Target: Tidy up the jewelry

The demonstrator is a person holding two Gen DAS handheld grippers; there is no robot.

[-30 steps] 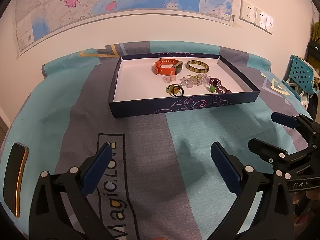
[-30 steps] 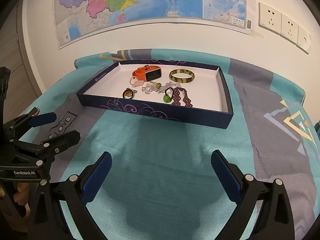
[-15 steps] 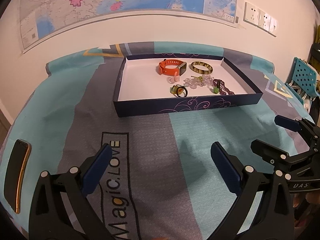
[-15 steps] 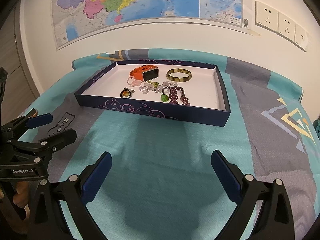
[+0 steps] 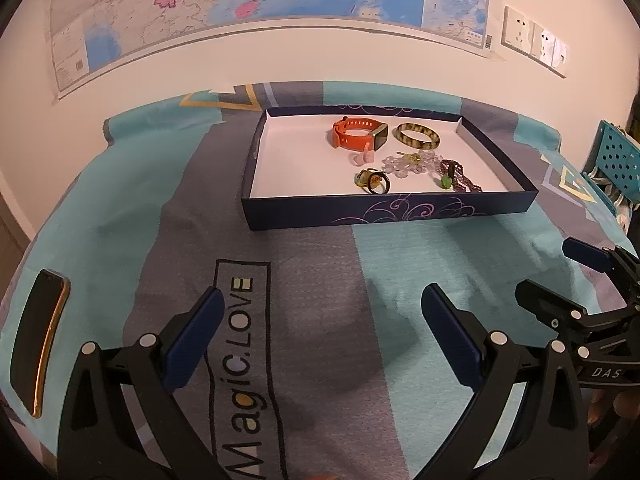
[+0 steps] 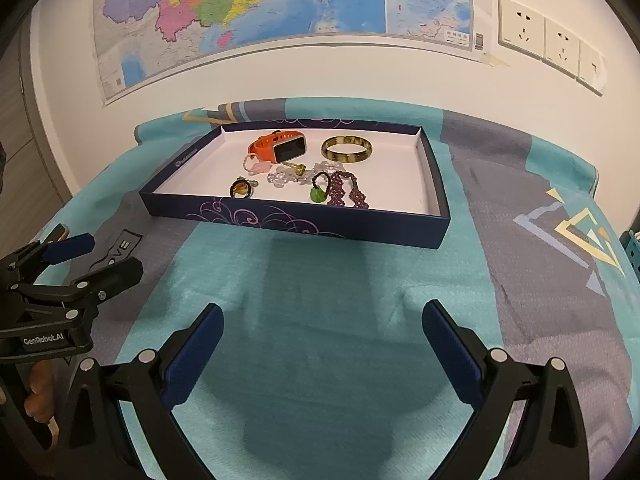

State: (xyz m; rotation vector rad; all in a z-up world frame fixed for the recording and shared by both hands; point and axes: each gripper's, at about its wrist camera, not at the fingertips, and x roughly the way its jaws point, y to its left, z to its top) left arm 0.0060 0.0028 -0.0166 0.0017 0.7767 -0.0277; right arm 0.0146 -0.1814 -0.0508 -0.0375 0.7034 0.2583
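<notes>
On the cloth (image 5: 320,264) under your claws you can read "Magic.LOVE" printed inside a dark outlined box (image 5: 240,364), running away from you in the left wrist view; the right wrist view shows only its last letters, "OVE". In the right wrist view your left claw (image 6: 92,258) carries "GenRobot.AI" in white on its black body, and in the left wrist view your right claw (image 5: 560,272) shows only "DAS". The wall map (image 6: 280,4) and the small white mark on the tray's left rim (image 6: 186,156) have print too small to read.
</notes>
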